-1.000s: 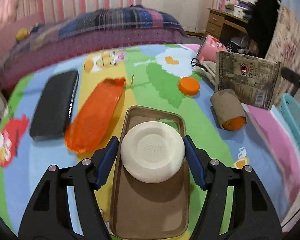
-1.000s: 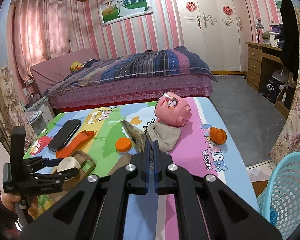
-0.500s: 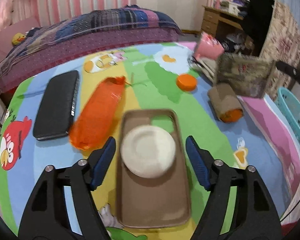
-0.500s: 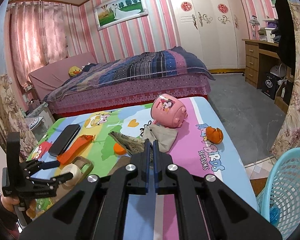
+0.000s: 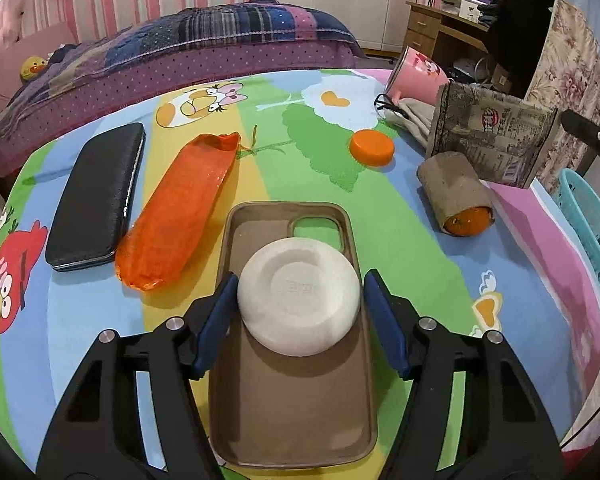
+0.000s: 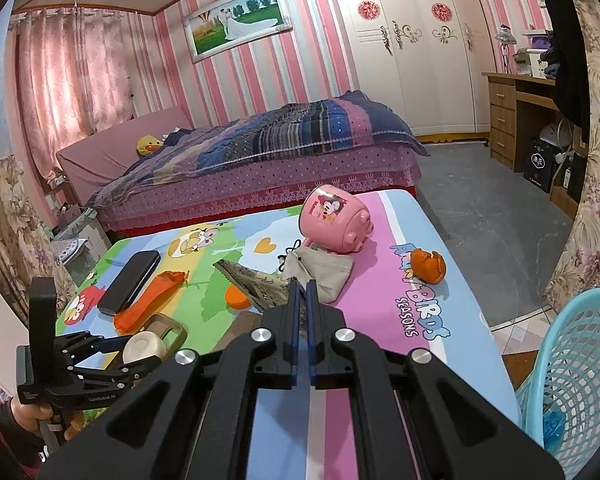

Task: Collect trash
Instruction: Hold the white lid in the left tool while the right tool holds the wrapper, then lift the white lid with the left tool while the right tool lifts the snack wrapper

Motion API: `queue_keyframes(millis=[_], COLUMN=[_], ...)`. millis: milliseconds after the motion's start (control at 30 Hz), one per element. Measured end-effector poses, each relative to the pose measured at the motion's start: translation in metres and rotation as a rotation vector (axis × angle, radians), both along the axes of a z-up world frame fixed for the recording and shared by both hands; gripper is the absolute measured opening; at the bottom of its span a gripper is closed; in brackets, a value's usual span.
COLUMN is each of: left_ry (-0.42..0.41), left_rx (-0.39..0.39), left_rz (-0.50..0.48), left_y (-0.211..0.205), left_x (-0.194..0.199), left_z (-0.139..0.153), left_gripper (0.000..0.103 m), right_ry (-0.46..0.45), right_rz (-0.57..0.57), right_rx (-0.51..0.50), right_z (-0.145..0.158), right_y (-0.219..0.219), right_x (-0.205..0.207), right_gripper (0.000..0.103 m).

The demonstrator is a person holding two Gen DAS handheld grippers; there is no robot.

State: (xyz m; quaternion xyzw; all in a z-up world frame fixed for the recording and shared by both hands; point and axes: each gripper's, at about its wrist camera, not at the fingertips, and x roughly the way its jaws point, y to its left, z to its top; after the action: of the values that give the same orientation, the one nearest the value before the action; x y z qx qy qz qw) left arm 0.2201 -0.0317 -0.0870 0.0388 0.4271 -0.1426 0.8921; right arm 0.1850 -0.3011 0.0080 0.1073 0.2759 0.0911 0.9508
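While the right gripper (image 6: pixel 303 286) is pinching a snack wrapper (image 5: pixel 494 136) near the table's (image 5: pixel 400 220) right edge, the left gripper (image 5: pixel 298 300) is straddling a white puck (image 5: pixel 299 300) unclamped, most litter uncollected.

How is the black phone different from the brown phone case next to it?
The black phone is dark and solid; the phone case is tan and hollow, like a shallow tray with a camera hole. Nothing sits on the phone, but a round white puck rests in the case, between the fingers of the open left hand-held gripper. An orange wrapper lies between the phone and the case. Both lie flat on the cartoon mat and are long with rounded corners.
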Motion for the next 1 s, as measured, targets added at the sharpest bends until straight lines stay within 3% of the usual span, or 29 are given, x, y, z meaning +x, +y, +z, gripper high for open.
queue_keyframes(millis=[133, 633, 867, 933, 967, 1000], left_ry=[-0.024, -0.166, -0.214, -0.217, -0.219, -0.221], left_rx=[-0.046, -0.045, -0.025, -0.014, -0.006, 0.002], left_rz=[0.020, 0.056, 0.091, 0.113, 0.124, 0.133], left_y=[0.008, 0.005, 0.013, 0.020, 0.024, 0.028], left_x=[0.000, -0.012, -0.016, -0.015, -0.014, -0.013], left_z=[0.013, 0.055, 0.066, 0.064, 0.063, 0.061], left_gripper=[0.061, 0.061, 0.061, 0.061, 0.061, 0.061], right_ry=[-0.003, -0.036, 0.071, 0.095, 0.096, 0.087], right_rz=[0.000, 0.027, 0.117, 0.125, 0.125, 0.123], right_rx=[0.000, -0.007, -0.086, -0.130, -0.151, -0.178], right_z=[0.001, 0.016, -0.005, -0.015, -0.019, -0.023], right_y=[0.000, 0.003, 0.027, 0.040, 0.046, 0.054], right_x=[0.000, -0.007, -0.003, -0.002, -0.002, -0.004], right_gripper=[0.003, 0.001, 0.004, 0.019, 0.047, 0.066])
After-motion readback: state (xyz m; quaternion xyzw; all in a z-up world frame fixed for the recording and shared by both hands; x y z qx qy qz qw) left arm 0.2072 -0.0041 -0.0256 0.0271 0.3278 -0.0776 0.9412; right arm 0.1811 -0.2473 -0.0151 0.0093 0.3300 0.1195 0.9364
